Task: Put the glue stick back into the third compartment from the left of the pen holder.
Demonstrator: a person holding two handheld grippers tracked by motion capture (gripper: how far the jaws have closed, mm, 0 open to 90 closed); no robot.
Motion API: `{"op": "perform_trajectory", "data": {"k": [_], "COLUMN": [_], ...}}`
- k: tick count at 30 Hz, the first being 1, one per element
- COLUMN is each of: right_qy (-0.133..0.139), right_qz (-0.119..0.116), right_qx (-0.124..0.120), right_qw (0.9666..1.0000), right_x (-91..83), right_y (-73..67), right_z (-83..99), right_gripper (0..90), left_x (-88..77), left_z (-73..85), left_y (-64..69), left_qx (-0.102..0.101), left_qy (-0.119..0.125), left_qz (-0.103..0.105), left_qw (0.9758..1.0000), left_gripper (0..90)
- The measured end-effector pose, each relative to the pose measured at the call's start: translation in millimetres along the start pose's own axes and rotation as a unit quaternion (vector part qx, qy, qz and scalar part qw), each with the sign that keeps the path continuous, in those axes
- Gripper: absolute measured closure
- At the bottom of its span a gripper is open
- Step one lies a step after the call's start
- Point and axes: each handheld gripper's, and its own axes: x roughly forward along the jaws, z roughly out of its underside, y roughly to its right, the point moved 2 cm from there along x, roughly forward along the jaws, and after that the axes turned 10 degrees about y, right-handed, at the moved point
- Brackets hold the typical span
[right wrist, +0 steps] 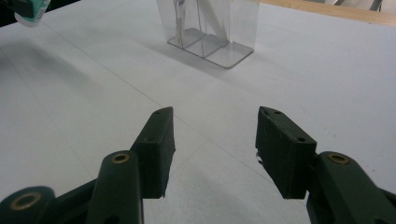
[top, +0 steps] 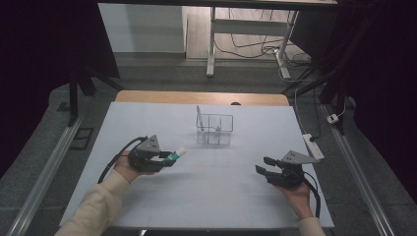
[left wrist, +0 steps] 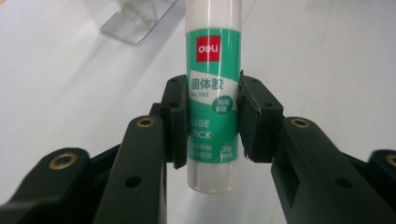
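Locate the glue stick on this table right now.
The glue stick is clamped in the left gripper at the left of the high view, held above the table, short of the clear box.

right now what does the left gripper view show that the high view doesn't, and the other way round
Left gripper view: the glue stick label print, and both pads pressing its sides. High view: the right gripper with nothing between its jaws, both forearms, the whole table. Both: the glue stick held in the left gripper, with the clear organizer beyond.
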Motion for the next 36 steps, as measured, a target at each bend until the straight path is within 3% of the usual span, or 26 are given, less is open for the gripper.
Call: {"op": "perform_trajectory", "data": {"k": [5, 14, 36], "right_qy": [0.001, 0.005, 0.01], "right_qz": [-0.004, -0.018, -0.047], "right_qx": [-0.001, -0.005, 0.0], "right_qw": [1.0, 0.9998, 0.9988], "right_x": [3.8, 12.2, 33.0], "right_y": [-3.6, -14.4, -32.3], "right_z": [-2.2, -6.8, -14.1], "right_gripper": [45.4, 44.3, 42.7], "left_x": [11.6, 29.0, 59.9], "left_z": [-8.0, -16.1, -26.5], "left_y": [12.1, 22.4, 32.8], "left_qx": [0.004, 0.007, 0.01], "left_qy": [0.015, 0.025, 0.029], "left_qz": [0.005, 0.012, 0.022], "left_qw": [0.9999, 0.9996, 0.9993], "left_gripper": [65.8, 65.8, 65.8]}}
